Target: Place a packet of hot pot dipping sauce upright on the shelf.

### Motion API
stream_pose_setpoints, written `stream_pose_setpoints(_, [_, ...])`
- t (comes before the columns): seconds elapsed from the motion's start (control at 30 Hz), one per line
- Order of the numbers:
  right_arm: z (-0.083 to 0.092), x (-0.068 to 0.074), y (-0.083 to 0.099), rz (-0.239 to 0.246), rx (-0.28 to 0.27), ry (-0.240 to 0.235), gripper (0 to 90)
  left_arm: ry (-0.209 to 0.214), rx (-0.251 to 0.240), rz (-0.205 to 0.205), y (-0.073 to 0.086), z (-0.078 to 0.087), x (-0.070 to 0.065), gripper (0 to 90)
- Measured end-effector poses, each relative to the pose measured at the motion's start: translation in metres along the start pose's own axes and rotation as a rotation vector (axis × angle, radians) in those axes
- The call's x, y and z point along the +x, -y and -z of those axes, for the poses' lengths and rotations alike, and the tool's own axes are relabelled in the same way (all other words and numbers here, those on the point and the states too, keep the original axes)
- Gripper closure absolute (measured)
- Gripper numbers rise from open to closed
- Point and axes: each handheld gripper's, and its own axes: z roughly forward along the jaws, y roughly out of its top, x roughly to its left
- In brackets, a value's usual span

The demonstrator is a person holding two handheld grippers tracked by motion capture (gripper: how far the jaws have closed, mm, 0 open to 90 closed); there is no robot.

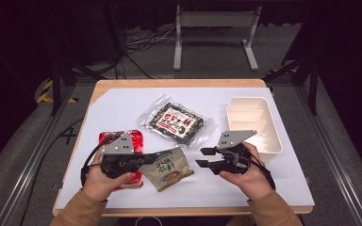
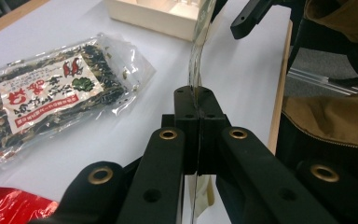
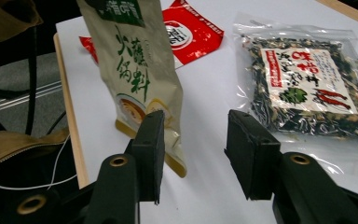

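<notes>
White table (image 1: 122,108) under dark surround | left gripper (image 1: 143,160) is clamping beige pouch (image 1: 169,168) by its edge, lifting it near-centre | right gripper (image 1: 206,157) is waiting with jaws apart, empty | risk: thin edge grip is slipping, pouch dropping beside tray (image 1: 277,141)

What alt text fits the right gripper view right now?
Open right gripper jaws frame a beige sauce packet hanging upright above the white table sheet. Behind lie a red packet and, to the right, a clear spice bag.
</notes>
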Motion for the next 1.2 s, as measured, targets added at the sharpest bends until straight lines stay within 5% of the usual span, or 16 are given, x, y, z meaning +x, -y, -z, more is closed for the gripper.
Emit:
stream_pose_setpoints(0.5, [-0.028, 0.011, -0.026, 0.134, 0.055, -0.068, 50.7, 0.028, -0.028, -0.014, -0.005, 0.005, -0.007, 89.6])
stream_pose_setpoints(0.9, [-0.046, 0.017, -0.032, 0.184, 0.073, -0.136, 58.9, 0.039, -0.040, -0.033, -0.009, 0.004, -0.014, 89.6])
stream_pose_setpoints(1.2, [-0.057, 0.024, -0.034, 0.202, 0.034, -0.181, 66.7, 0.045, -0.045, -0.046, -0.011, 0.002, -0.017, 89.6])
